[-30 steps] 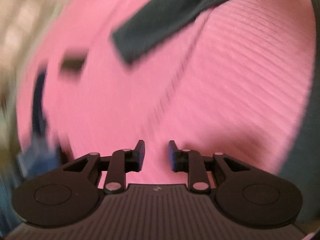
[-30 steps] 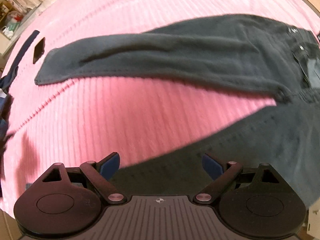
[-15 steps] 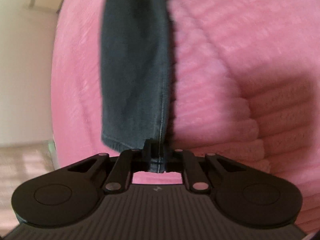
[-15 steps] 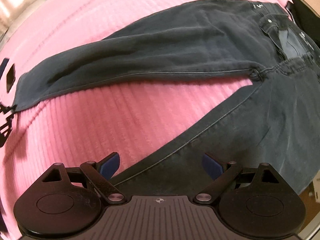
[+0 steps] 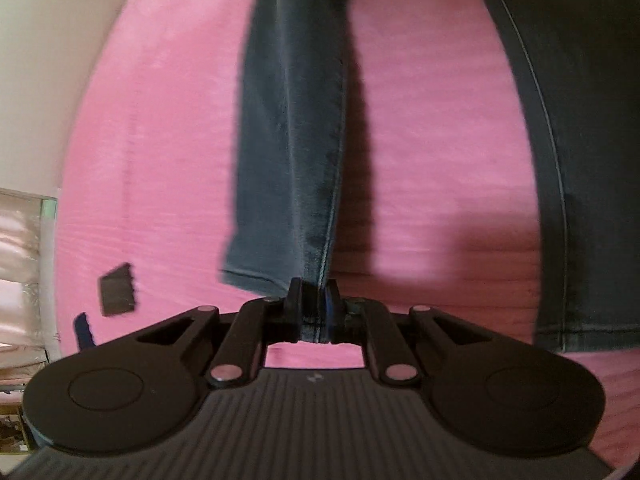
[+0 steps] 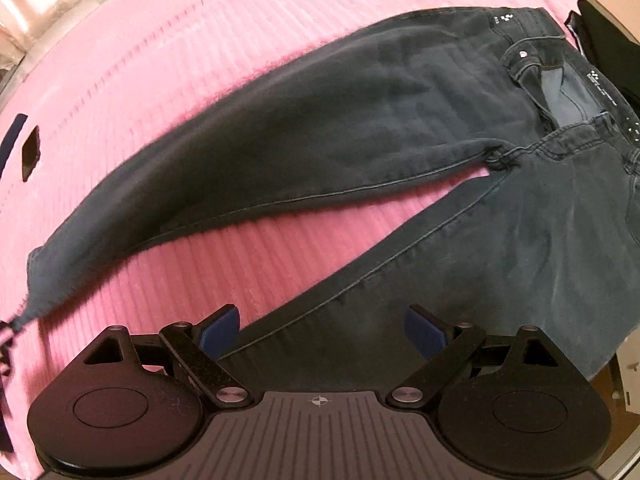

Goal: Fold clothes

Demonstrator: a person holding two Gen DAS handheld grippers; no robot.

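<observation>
Dark grey jeans (image 6: 340, 128) lie spread on a pink ribbed bedspread (image 6: 160, 40), with the waistband (image 6: 532, 56) at the upper right. My left gripper (image 5: 314, 292) is shut on the hem of one leg (image 5: 292, 120), and the cloth is pinched between its pads. That leg hangs a little off the bedspread and casts a shadow. The other leg (image 5: 580, 120) lies flat at the right. My right gripper (image 6: 322, 328) stands open just above that nearer leg (image 6: 460, 264), with nothing between its blue pads.
A small dark flat object (image 5: 117, 290) lies on the bedspread to the left, beside a dark blue strip (image 5: 82, 330). Black cloth (image 6: 604, 36) sits past the waistband. The bed's edge and pale floor (image 5: 28, 80) are at the left.
My left gripper went from open over the bedspread to shut on the leg's hem. It has drawn that leg across, closer to the other leg. The right gripper stays open.
</observation>
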